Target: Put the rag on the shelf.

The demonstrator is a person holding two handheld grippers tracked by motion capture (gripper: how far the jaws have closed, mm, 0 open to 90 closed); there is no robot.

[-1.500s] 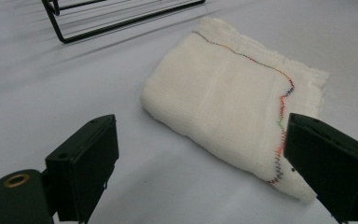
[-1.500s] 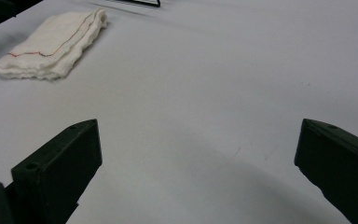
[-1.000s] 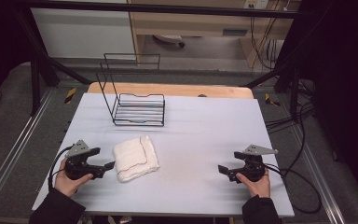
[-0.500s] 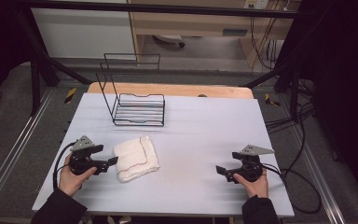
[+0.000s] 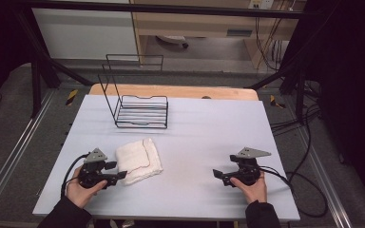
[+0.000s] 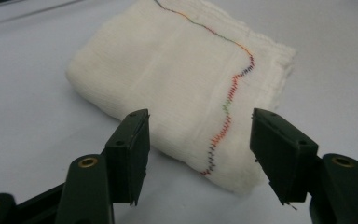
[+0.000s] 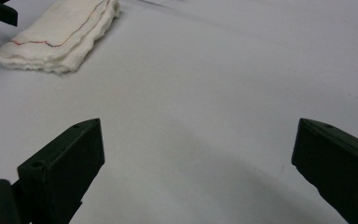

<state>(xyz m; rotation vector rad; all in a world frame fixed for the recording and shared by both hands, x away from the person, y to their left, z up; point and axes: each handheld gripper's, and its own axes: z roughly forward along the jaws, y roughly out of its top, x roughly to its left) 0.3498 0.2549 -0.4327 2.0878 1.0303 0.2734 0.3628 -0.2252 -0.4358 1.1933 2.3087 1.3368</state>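
Two hand-held grippers rest low on the counter, a folded cloth between them.

The white folded cloth [image 5: 139, 160] with a multicoloured stitched line lies on the pale counter [image 5: 204, 128] at about 7 o'clock. The left gripper [image 5: 116, 171] sits just beside it, at the cloth's 8 o'clock, its fingers [image 6: 129, 148] spread apart around the cloth's near corner without touching it. The right gripper [image 5: 217, 174], at 5 o'clock, is well apart from the cloth, fingers [image 7: 60, 170] wide open over bare counter. A black wire rack [image 5: 140, 110] stands at 11 o'clock.
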